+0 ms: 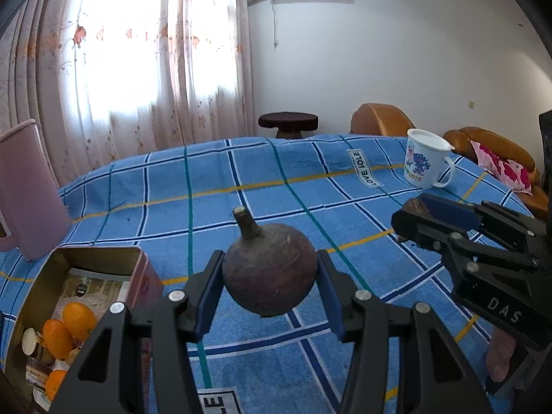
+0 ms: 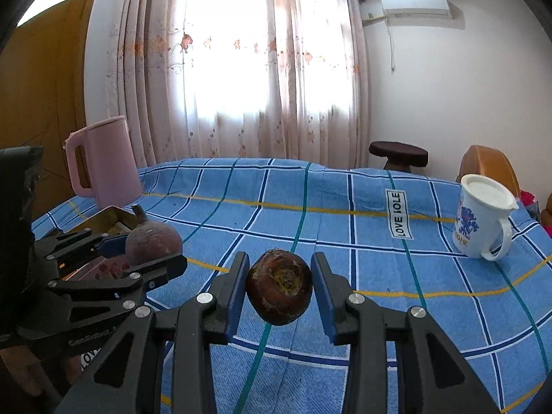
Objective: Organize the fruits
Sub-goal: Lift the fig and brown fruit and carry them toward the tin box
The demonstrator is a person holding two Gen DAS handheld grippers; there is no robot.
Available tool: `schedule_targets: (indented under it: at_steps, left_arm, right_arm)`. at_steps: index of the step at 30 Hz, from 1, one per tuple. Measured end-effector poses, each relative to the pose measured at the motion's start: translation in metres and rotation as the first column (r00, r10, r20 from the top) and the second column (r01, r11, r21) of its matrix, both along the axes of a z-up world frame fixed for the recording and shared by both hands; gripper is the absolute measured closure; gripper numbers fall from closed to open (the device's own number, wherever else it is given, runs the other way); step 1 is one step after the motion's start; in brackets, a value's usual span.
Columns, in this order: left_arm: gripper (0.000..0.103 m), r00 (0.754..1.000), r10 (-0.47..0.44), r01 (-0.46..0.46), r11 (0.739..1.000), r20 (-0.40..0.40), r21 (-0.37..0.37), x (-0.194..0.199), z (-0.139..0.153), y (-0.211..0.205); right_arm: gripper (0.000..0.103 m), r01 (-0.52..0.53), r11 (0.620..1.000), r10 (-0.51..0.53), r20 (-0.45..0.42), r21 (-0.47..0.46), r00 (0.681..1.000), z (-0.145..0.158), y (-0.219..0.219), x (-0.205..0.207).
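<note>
Left gripper (image 1: 269,276) clamps stemmed round fruit (image 1: 269,269) at widest girth; right gripper (image 2: 279,284) clamps smaller dark fruit (image 2: 279,286). Both likely firm, light, smooth-skinned; could roll. Tin (image 1: 103,257) at table's left edge.

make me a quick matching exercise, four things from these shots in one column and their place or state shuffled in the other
1 stemmed fruit
2 round brown fruit
3 oranges
4 white mug

a inside the open tin
b held in the right gripper
c standing on the blue checked cloth
d held in the left gripper

Pairs: 1-d, 2-b, 3-a, 4-c
</note>
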State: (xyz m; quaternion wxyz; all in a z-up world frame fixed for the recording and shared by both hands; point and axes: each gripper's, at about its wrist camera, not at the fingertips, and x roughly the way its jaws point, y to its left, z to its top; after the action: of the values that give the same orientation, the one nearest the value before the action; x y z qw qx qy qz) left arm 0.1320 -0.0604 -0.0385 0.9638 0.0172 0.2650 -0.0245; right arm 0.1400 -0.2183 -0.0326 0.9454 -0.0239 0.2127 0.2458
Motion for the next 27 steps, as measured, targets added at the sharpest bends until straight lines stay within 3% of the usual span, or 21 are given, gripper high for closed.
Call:
schedule_targets:
  at_steps: [14,27]
  left_arm:
    - [0.049,0.998,0.013,-0.013,1.000,0.062,-0.010,-0.023,0.004,0.004]
    - [0.049,0.997,0.021,-0.019,1.000,0.079,-0.019,-0.034,0.005,0.010]
  right_arm:
    - [0.064,-0.010,1.000,0.011,0.106,-0.014,0.994,0.005,0.004,-0.022]
    - [0.064,-0.028,1.000,0.029,0.129,-0.011,0.991,0.005,0.006,-0.035]
